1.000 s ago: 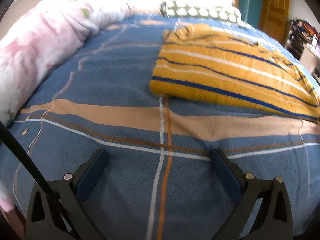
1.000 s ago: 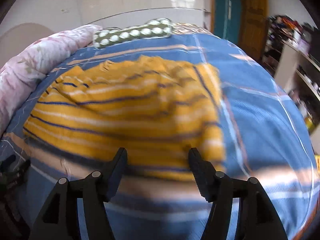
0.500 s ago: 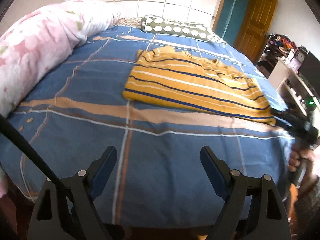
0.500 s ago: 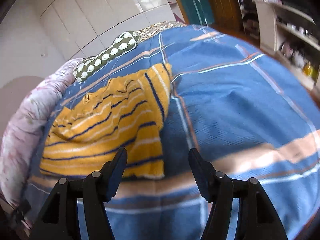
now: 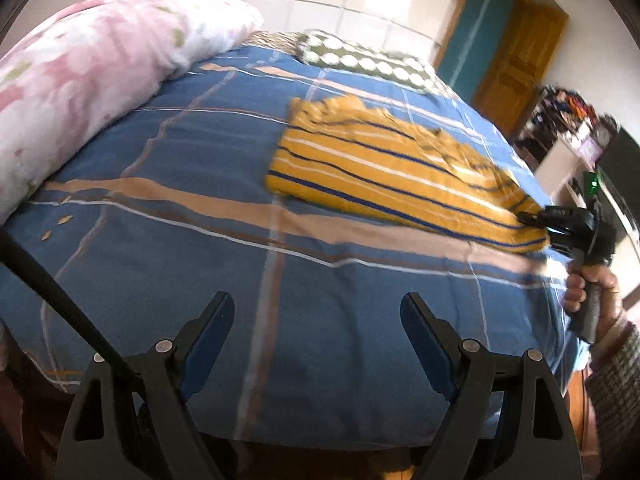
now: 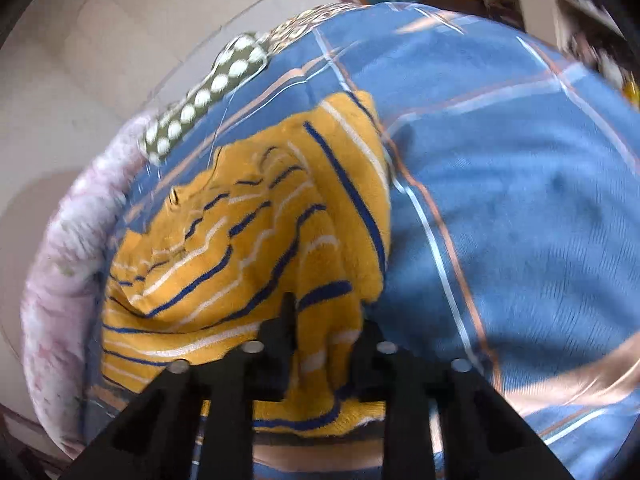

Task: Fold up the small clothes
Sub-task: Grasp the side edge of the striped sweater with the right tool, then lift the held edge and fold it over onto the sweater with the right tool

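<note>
A yellow sweater with blue and white stripes (image 5: pixel 384 176) lies folded on the blue plaid bed (image 5: pixel 200 256). It fills the lower left of the right wrist view (image 6: pixel 248 264). My right gripper (image 6: pixel 326 320) is shut on the sweater's near right corner; cloth bunches between its fingers. The right gripper also shows in the left wrist view (image 5: pixel 532 218), held by a hand at the sweater's right end. My left gripper (image 5: pixel 318 320) is open and empty over the bed's near edge, well short of the sweater.
A pink floral quilt (image 5: pixel 80 80) lies rolled along the bed's left side. A green dotted pillow (image 5: pixel 360 62) sits at the head. A wooden door (image 5: pixel 516 64) and cluttered shelves (image 5: pixel 568 120) stand to the right.
My right gripper moved in onto the sweater's corner and shut on it. My left gripper drew back and stayed open.
</note>
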